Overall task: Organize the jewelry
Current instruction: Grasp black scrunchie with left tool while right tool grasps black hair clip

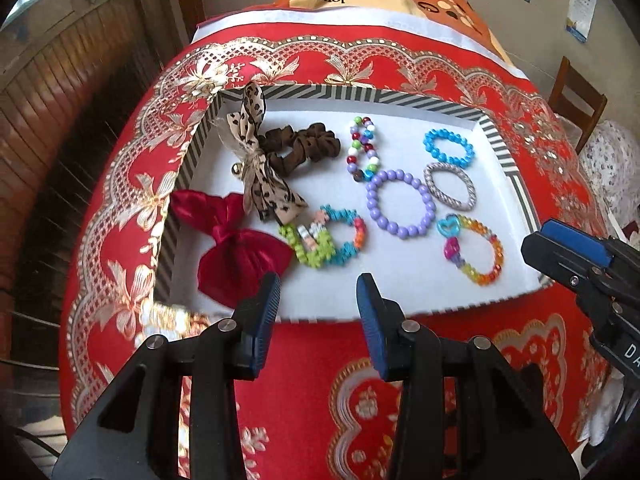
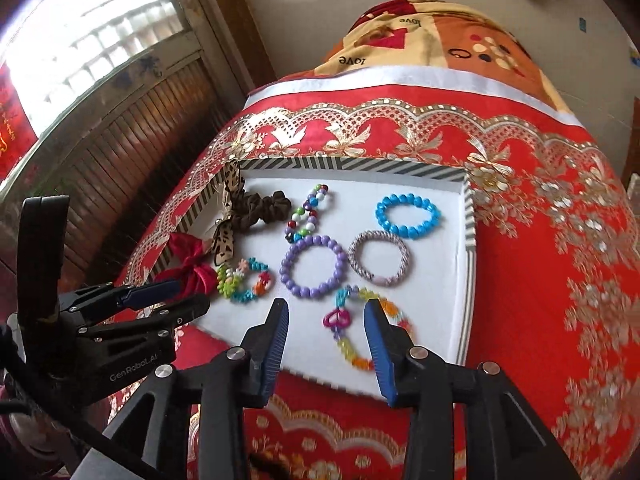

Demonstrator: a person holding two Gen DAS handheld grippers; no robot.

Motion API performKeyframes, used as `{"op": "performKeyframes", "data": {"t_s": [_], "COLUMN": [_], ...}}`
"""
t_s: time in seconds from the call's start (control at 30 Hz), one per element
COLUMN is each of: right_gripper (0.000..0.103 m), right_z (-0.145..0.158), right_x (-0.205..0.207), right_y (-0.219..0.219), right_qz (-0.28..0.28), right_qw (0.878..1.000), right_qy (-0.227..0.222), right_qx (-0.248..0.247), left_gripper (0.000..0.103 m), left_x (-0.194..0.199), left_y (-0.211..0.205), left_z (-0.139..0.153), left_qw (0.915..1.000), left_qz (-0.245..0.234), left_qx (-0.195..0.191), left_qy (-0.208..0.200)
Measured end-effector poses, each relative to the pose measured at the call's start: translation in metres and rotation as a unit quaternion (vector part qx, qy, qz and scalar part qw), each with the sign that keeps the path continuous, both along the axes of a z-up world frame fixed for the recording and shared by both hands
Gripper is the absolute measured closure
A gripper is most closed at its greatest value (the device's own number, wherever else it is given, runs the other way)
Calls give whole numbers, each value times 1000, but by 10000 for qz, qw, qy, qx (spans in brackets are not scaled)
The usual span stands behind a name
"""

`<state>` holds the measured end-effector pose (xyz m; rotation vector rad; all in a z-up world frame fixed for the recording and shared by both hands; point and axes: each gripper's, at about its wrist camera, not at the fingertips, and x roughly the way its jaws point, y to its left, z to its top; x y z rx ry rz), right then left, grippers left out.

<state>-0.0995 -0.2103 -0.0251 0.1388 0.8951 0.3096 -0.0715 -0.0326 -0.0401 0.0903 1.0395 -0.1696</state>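
One shallow tray (image 1: 496, 142) with a striped rim and white floor sits on the red and gold tablecloth (image 1: 400, 64).

Contents, left side: a leopard-print bow (image 1: 256, 148) at the far left, leaning over the rim; a brown scrunchie (image 1: 308, 146) touching it; a red satin bow (image 1: 236, 248) at the near left, partly draped on the rim.

Centre: a mixed-colour bead bracelet (image 1: 362, 148) far, a purple bead bracelet (image 1: 400, 204) just nearer and touching it, and a flower-link bracelet (image 1: 324, 240) near, touching the red bow.

Right side: a blue bead bracelet (image 1: 450, 148) far, a silver woven band (image 1: 452, 186) in the middle, and a rainbow charm bracelet (image 1: 476, 248) near.

The left gripper (image 1: 318, 300) hovers over the tray's near edge, jaws well apart, holding nothing. The right gripper (image 2: 326, 330) hangs over the near right part of the tray, jaws spread wide on either side of the rainbow charm bracelet; whether the fingers touch it cannot be told.
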Motion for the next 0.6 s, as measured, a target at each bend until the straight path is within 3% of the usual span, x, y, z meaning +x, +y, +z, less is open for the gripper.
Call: {"op": "performKeyframes", "data": {"t_s": [0.6], "right_gripper": [62], "right_z": [-3], "right_x": [-88], "right_y": [-16], "right_qz": [-200], "right_qw": [9996], "right_qy": [66], "right_qx": [-181], "left_gripper": [64], "left_x": [-76], "left_y": [-9], "left_z": [0], "left_qw": [9998], "left_qz": [-115], "left_qx": [-134], "left_qy": [11]}}
